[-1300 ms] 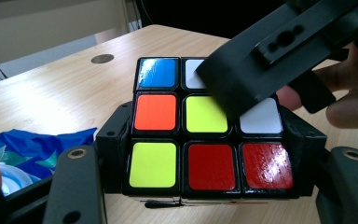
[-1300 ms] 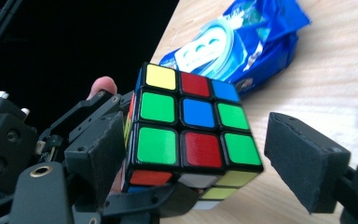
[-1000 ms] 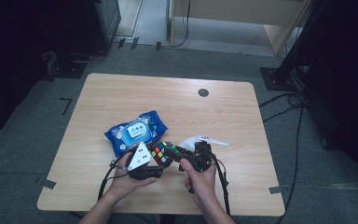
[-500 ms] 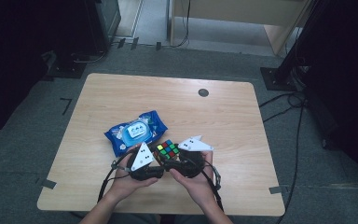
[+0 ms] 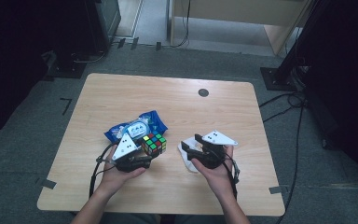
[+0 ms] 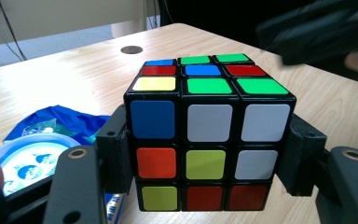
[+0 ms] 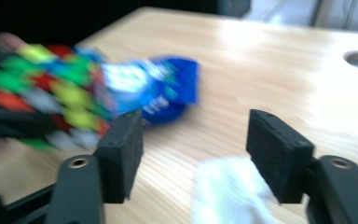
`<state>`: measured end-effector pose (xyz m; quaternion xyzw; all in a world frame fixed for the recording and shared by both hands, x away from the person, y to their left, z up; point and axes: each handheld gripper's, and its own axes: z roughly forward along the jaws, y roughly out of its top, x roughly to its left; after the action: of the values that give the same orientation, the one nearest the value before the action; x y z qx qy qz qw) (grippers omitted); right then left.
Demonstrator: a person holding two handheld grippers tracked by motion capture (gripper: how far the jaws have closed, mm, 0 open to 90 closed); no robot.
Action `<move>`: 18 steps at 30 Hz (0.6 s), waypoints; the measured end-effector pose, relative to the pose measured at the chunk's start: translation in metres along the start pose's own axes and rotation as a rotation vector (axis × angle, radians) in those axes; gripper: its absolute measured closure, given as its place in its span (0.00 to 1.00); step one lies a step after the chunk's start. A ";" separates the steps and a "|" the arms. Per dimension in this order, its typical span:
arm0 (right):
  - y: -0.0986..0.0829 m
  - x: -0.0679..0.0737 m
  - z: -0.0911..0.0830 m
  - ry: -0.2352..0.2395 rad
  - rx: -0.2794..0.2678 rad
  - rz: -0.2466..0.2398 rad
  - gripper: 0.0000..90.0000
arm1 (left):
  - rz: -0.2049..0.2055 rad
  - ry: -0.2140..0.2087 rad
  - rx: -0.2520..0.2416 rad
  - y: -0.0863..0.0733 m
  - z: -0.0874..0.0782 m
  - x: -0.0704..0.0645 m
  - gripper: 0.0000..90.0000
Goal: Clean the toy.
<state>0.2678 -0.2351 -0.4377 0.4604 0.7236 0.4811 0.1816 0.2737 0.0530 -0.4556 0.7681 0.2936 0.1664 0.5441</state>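
Clamping glossy square-tiled cube (image 6: 208,140), left hand-held gripper (image 5: 145,154).

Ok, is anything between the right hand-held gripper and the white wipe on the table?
Nothing visible. The right hand-held gripper is open, and the white wipe lies on the bare wooden table just ahead between its jaws. The Rubik's cube, clamped in the left hand-held gripper, and the blue wet-wipes pack sit off to the side.

Your left gripper (image 5: 150,156) sits at 7 o'clock of the wooden table (image 5: 121,95), clamped either side of the multicoloured puzzle cube (image 5: 154,143). Blue wet-wipe pack (image 5: 135,127) lies at the cube's 11 o'clock, touching. White crumpled tissue (image 5: 188,161) at its 3 o'clock, under your right gripper (image 5: 191,145).
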 end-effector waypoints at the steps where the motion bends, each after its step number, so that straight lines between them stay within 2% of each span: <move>1: -0.012 -0.011 0.012 -0.005 0.058 -0.020 0.48 | 0.000 0.000 0.003 0.000 0.001 0.000 0.38; 3: -0.025 -0.017 0.026 -0.039 0.111 -0.053 0.49 | 0.006 -0.004 0.009 -0.001 0.002 -0.001 0.38; 5: -0.035 -0.021 0.036 -0.052 0.148 -0.068 0.50 | 0.013 -0.007 0.009 -0.001 0.003 -0.003 0.38; 10: -0.049 -0.023 0.051 -0.069 0.176 -0.138 0.59 | 0.024 -0.021 0.004 -0.001 0.002 -0.004 0.38; 13: -0.052 -0.025 0.052 -0.097 0.202 -0.118 0.77 | 0.021 -0.017 0.009 -0.002 0.003 -0.004 0.38; 14: -0.052 -0.025 0.052 -0.097 0.202 -0.118 0.77 | 0.021 -0.017 0.009 -0.002 0.003 -0.004 0.38; 15: -0.053 -0.028 0.049 -0.105 0.201 -0.074 0.89 | 0.022 -0.012 0.011 -0.002 0.003 -0.004 0.38; 16: -0.053 -0.029 0.048 -0.105 0.201 -0.052 0.92 | 0.023 -0.012 0.012 -0.002 0.003 -0.004 0.38; 18: -0.053 -0.030 0.047 -0.110 0.199 -0.039 0.95 | 0.022 -0.013 0.011 -0.002 0.003 -0.004 0.38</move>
<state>0.2904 -0.2415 -0.5111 0.4876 0.7655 0.3775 0.1836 0.2719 0.0493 -0.4581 0.7754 0.2827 0.1658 0.5397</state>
